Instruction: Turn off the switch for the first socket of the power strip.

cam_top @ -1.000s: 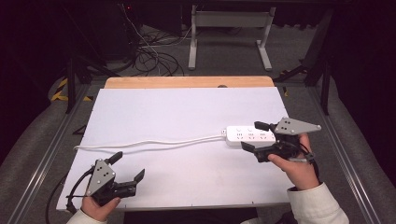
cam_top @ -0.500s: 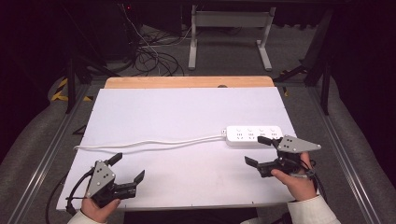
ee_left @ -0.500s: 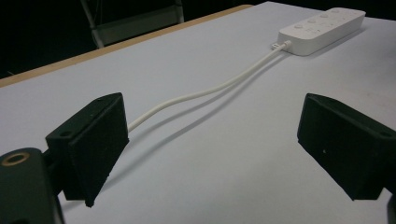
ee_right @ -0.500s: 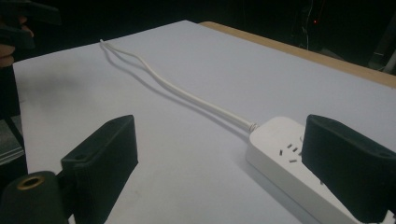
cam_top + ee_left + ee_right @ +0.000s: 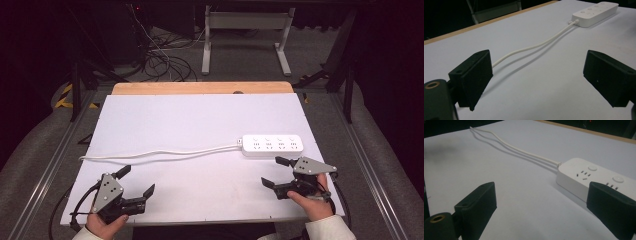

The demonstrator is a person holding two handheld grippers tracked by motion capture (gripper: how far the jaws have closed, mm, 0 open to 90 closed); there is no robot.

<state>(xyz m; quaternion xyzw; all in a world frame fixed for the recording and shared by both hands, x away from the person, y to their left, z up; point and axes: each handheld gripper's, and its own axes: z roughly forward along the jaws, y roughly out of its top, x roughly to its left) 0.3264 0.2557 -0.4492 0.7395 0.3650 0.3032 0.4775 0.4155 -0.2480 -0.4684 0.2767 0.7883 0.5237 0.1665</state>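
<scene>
while both of your grippers rest near the table's near edge, the white power strip [image 5: 272,145] lies flat on the white table [image 5: 200,120], just ahead of your right gripper [image 5: 274,173] and well across from your left gripper [image 5: 136,182]. your right gripper has its jaws spread wide with nothing between them; the strip's near corner sits just beyond its right jaw in the right gripper view. your left gripper is likewise spread and empty, looking along the cord [image 5: 531,47] toward the strip at the far end.

the strip looks like a rigid plastic block, probably light to moderate in weight, with a smooth, glossy shell that could slip under hard pads. take it across its short width, near the middle of its length, so it does not pivot. avoid pinching over the sockets and round buttons on its top face.

the cord is soft and springy, doubled back on itself in a long loop. expect it to drag and tug on the strip when you lift, so your left gripper could steady it just ahead of its jaws.
</scene>
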